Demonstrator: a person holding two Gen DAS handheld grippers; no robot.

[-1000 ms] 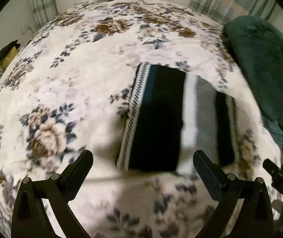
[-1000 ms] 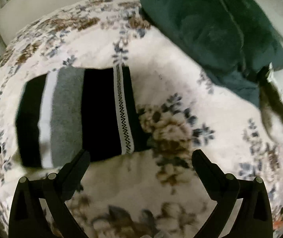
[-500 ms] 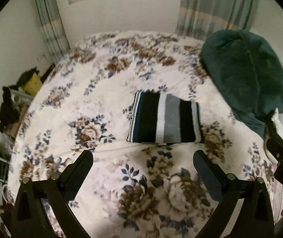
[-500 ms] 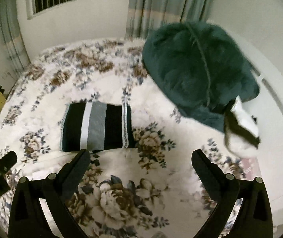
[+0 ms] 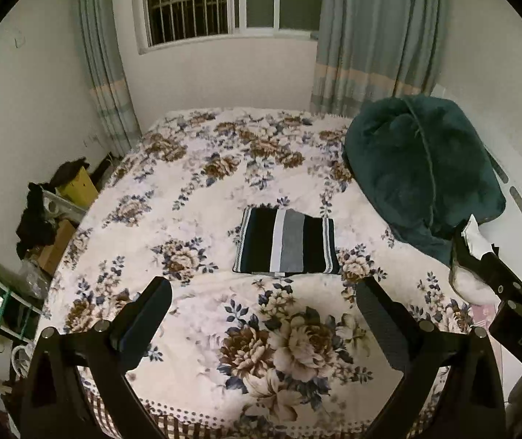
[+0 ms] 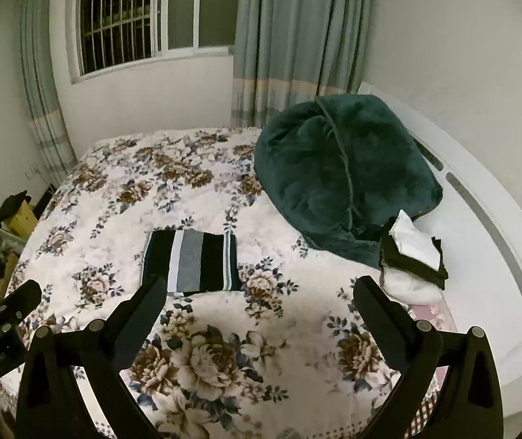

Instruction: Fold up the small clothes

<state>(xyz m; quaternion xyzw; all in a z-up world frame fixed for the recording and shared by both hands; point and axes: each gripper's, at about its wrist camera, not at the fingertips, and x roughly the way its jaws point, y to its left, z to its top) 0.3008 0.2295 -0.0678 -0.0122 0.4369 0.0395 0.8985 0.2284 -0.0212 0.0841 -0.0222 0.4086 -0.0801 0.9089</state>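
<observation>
Lighting: dim indoor light, yellowish cast; barred window [image 6: 122, 18] dark. Shadows: soft, faint on the floral cream bedspread [image 5: 195, 219]. Sharpness: both views in focus, slightly grainy. Distortion: strong fisheye bending; black vignette at corners.

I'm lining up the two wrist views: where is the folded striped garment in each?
Left wrist: folded striped garment just right of centre, on the floral bedspread.
Right wrist: left of centre, beside the tool's left finger.
Shared landmark: dark green blanket, to the garment's upper right.
</observation>
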